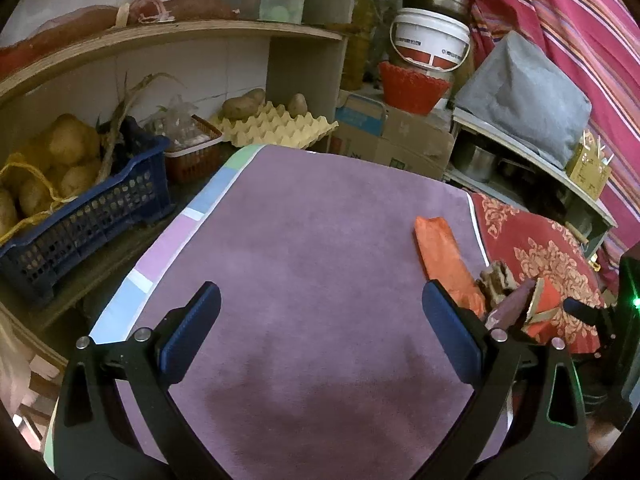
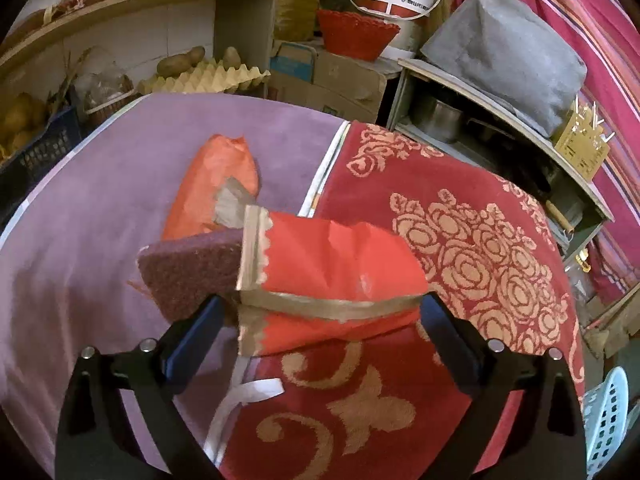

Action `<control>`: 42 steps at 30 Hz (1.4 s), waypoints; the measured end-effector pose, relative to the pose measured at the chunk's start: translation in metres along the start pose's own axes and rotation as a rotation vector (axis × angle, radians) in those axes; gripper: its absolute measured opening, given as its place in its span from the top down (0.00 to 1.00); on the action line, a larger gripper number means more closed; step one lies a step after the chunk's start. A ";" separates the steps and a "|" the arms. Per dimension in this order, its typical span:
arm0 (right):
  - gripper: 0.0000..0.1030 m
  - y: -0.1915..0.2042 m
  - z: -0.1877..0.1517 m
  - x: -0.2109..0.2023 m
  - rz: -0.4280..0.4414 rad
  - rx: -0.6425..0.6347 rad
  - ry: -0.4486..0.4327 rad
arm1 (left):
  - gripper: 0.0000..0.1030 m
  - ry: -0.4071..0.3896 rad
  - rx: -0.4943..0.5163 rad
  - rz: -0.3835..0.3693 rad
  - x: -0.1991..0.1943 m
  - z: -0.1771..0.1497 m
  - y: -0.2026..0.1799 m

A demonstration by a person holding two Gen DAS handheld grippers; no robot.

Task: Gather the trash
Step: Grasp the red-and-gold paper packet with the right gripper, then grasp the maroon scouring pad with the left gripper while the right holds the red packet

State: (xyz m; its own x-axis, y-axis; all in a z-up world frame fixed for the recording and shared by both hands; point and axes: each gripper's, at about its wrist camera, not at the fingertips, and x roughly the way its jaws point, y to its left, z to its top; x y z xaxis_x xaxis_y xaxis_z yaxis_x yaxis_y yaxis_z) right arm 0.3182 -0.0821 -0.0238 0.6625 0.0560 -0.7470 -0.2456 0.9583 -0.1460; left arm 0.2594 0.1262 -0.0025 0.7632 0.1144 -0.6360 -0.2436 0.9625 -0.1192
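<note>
A crumpled red paper (image 2: 340, 264) with gold edging lies where the purple cloth (image 2: 100, 220) meets the red patterned cloth (image 2: 480, 240). My right gripper (image 2: 320, 312) stands wide around it. The right pad touches the paper's end, and a small gap shows at the left pad. A maroon scrap (image 2: 188, 268) lies by the left fingertip. Behind it lies an orange wrapper (image 2: 216, 176) with a torn grey patch. In the left wrist view my left gripper (image 1: 320, 308) hangs open over the purple cloth (image 1: 312, 220) with nothing between its fingers. The orange wrapper (image 1: 440, 248) lies to its right.
A blue crate (image 1: 92, 216) of potatoes and an egg tray (image 1: 272, 124) crowd the shelf on the left. Cardboard boxes, a red basket (image 2: 356, 36) and a white bucket stand behind. A light-blue basket (image 2: 608, 420) sits low on the right. A white strip (image 2: 248, 396) lies at the cloth edge.
</note>
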 end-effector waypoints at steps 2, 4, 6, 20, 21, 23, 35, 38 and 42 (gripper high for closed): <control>0.25 -0.002 0.000 -0.001 0.013 0.007 0.008 | 0.05 -0.001 0.007 0.001 0.000 0.000 -0.003; 0.44 -0.006 -0.002 0.002 -0.012 -0.002 0.027 | 0.05 -0.002 0.011 0.000 0.000 -0.001 -0.005; 0.55 -0.011 -0.005 0.006 -0.010 0.009 0.048 | 0.05 -0.001 0.013 -0.002 0.000 0.000 -0.007; 0.75 -0.089 -0.025 -0.002 -0.030 0.122 0.055 | 0.05 -0.006 0.068 -0.015 0.000 -0.005 -0.033; 0.75 -0.091 -0.026 -0.003 -0.025 0.126 0.051 | 0.05 -0.005 0.069 -0.016 0.000 -0.006 -0.034; 0.74 -0.099 -0.027 -0.005 -0.010 0.142 0.040 | 0.05 -0.003 0.079 -0.017 0.000 -0.007 -0.038; 0.59 -0.105 -0.027 -0.001 0.055 0.160 0.010 | 0.05 0.019 0.136 -0.023 0.008 -0.016 -0.060; 0.59 -0.100 -0.025 -0.003 0.066 0.139 -0.001 | 0.05 0.023 0.153 -0.041 0.008 -0.019 -0.068; 0.70 -0.097 -0.025 -0.004 0.079 0.121 -0.009 | 0.05 0.017 0.188 -0.071 0.008 -0.024 -0.081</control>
State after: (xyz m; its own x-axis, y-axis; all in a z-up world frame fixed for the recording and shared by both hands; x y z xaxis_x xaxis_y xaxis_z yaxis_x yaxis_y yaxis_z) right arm 0.3219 -0.1823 -0.0223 0.6511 0.1350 -0.7469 -0.2108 0.9775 -0.0071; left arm 0.2712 0.0438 -0.0160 0.7639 0.0423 -0.6439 -0.0728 0.9971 -0.0208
